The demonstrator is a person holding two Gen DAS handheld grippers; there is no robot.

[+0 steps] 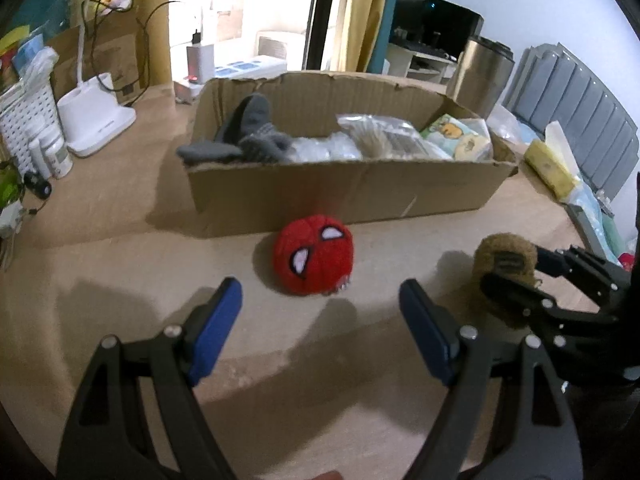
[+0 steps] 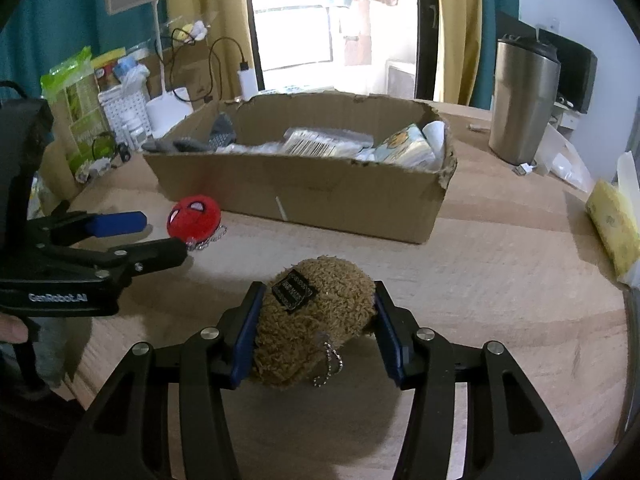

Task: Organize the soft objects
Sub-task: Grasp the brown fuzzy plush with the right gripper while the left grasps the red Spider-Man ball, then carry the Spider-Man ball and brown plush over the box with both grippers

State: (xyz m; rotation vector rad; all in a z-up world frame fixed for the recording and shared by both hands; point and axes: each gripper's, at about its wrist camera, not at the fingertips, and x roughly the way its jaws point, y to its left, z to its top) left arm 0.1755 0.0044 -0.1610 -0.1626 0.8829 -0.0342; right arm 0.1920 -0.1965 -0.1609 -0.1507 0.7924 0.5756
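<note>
A red round plush [image 1: 314,258] with white eyes and a bead chain lies on the wooden table just before the cardboard box [image 1: 320,196]. My left gripper [image 1: 320,286] stands open right in front of it, its blue pads on either side and clear of it. In the right wrist view the same red plush [image 2: 194,216] sits beyond the left gripper [image 2: 160,234]. My right gripper [image 2: 319,288] is shut on a brown fuzzy plush [image 2: 316,320] with a black label and a small chain. From the left wrist view that brown plush [image 1: 504,252] shows at the right, between the right gripper's fingers [image 1: 516,268].
The box [image 2: 320,196] holds grey socks [image 1: 248,132], plastic packets and a printed pack. A steel tumbler [image 2: 522,104] stands at the back right, a yellow packet [image 2: 612,224] at the right edge. A white lamp base [image 1: 96,120] and a white basket [image 1: 28,120] are at the left.
</note>
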